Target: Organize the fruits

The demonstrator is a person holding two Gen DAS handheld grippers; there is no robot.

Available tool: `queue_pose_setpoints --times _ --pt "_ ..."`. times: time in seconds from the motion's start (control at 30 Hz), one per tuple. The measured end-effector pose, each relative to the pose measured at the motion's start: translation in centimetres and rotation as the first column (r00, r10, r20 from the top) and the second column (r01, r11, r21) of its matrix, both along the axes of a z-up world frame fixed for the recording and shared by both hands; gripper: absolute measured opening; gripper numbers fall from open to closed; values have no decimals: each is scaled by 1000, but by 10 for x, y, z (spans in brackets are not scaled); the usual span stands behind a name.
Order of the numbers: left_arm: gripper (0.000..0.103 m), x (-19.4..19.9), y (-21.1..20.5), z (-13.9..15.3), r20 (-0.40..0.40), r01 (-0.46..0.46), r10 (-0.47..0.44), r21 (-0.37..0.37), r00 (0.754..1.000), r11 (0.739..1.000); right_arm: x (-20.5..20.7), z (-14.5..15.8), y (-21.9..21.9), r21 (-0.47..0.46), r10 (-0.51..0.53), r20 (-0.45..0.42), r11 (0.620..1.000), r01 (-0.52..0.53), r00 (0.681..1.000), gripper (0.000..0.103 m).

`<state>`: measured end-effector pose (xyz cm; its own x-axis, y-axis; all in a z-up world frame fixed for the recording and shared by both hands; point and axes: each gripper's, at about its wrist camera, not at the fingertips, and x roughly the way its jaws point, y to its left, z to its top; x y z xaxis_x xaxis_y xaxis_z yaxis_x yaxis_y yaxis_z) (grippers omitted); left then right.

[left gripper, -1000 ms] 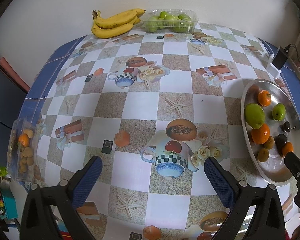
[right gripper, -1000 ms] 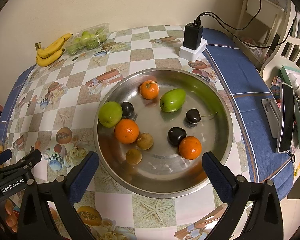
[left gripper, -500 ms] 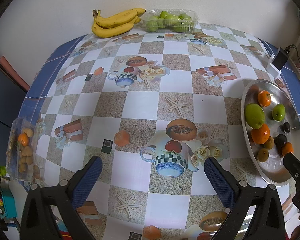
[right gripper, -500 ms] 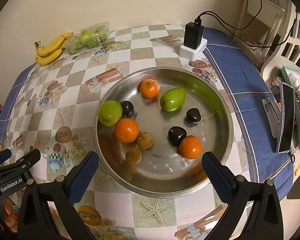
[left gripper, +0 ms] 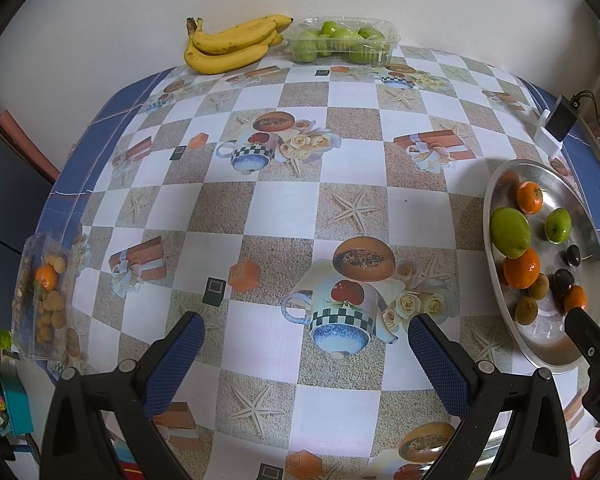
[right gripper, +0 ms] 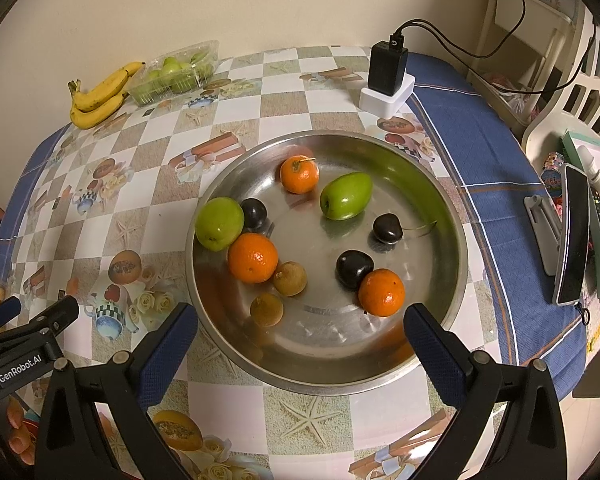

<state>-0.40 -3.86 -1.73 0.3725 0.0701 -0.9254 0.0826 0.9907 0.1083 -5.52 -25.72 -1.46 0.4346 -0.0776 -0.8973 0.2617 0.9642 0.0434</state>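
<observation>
A round steel tray point(right gripper: 452, 240) holds three oranges point(right gripper: 253, 257), two green fruits point(right gripper: 345, 196), three dark cherries point(right gripper: 354, 269) and two small brown fruits point(right gripper: 290, 278). The tray also shows at the right of the left wrist view point(left gripper: 496, 292). My right gripper point(right gripper: 300, 334) is open and empty, above the tray's near rim. My left gripper point(left gripper: 306, 342) is open and empty, above the patterned tablecloth left of the tray. Bananas point(left gripper: 232, 44) and a clear box of green fruits point(left gripper: 342, 42) lie at the far edge by the wall.
A clear box of small brown fruits and an orange point(left gripper: 46, 292) sits at the table's left edge. A black charger on a white block point(right gripper: 387, 76) stands behind the tray with its cable. A phone and remotes point(right gripper: 572, 236) lie on a stand to the right.
Both views have shifted only slightly. Both grippers stay open and the fruits have not moved.
</observation>
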Motion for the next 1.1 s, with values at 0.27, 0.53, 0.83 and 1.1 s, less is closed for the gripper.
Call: queue_pose_setpoints --times 0.27,0.53,0.83,1.1 --pt "103 0 0 0 -2 0 0 0 1000 1000 0 -2 0 1 5 -5 1000 -5 1000 103" --pt "103 0 0 0 -2 -1 1 0 1000 1000 2 -2 -1 2 7 -11 1000 -7 1000 103" --pt "103 0 1 -1 -2 -1 1 0 1000 1000 2 -3 -1 2 9 -16 1000 -9 1000 103" --pt "103 0 1 -1 -5 -1 1 -1 1000 1000 2 -5 -2 4 4 -23 1000 -4 1000 103"
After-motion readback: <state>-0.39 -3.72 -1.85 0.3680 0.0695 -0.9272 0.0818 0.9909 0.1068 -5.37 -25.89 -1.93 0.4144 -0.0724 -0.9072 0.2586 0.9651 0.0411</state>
